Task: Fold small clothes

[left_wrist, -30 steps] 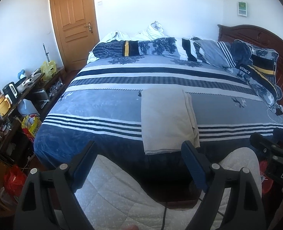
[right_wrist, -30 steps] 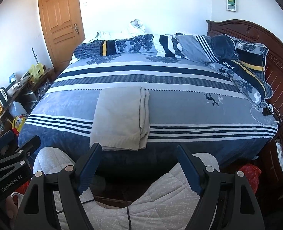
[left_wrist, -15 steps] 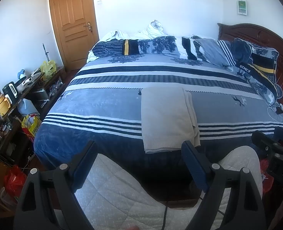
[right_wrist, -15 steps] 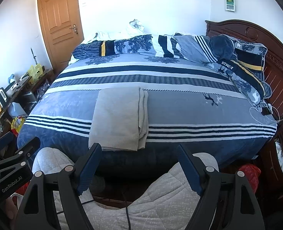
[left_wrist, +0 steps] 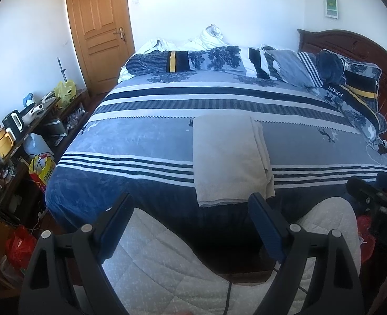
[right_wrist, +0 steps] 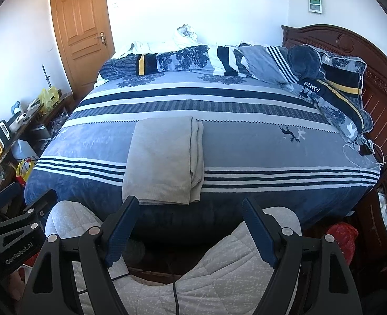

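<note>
A folded beige garment [left_wrist: 230,160] is lying flat on the striped bed [left_wrist: 141,141], its near edge reaching the bed's front edge. Both the left gripper [left_wrist: 191,225] and right gripper [right_wrist: 191,225] are hovering short of it, fingers spread wide and gripping nothing, apparently above quilted knees [right_wrist: 227,283].

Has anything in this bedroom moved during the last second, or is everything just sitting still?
Nothing visibly changed. The beige garment still lies folded on the striped bed, and the left gripper and right gripper stay open and empty, held back above the person's lap.
</note>
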`<act>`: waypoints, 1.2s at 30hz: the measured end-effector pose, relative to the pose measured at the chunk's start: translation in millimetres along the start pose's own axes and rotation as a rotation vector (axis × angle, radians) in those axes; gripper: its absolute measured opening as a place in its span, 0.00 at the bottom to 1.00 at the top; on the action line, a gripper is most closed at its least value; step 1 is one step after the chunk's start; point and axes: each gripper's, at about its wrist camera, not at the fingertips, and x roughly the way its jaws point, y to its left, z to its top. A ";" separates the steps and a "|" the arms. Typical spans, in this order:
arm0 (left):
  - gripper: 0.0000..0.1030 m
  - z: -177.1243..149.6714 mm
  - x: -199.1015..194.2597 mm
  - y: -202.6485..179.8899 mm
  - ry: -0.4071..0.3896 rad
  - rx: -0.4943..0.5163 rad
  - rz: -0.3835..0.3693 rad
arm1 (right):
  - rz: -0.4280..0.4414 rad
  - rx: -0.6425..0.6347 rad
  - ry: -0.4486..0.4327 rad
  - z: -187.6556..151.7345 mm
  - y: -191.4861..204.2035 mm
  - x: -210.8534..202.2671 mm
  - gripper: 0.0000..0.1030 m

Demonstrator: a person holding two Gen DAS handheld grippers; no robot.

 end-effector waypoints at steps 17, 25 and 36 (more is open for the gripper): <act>0.85 6.4 63.9 -0.9 0.118 0.020 0.035 | 0.024 0.033 0.067 14.8 -2.4 59.8 0.83; 0.85 8.7 87.2 -4.1 0.157 0.040 0.041 | 0.026 0.022 0.093 15.1 5.4 80.0 0.83; 0.85 11.0 108.1 -3.4 0.194 0.044 0.043 | 0.025 0.021 0.127 17.3 6.5 102.4 0.83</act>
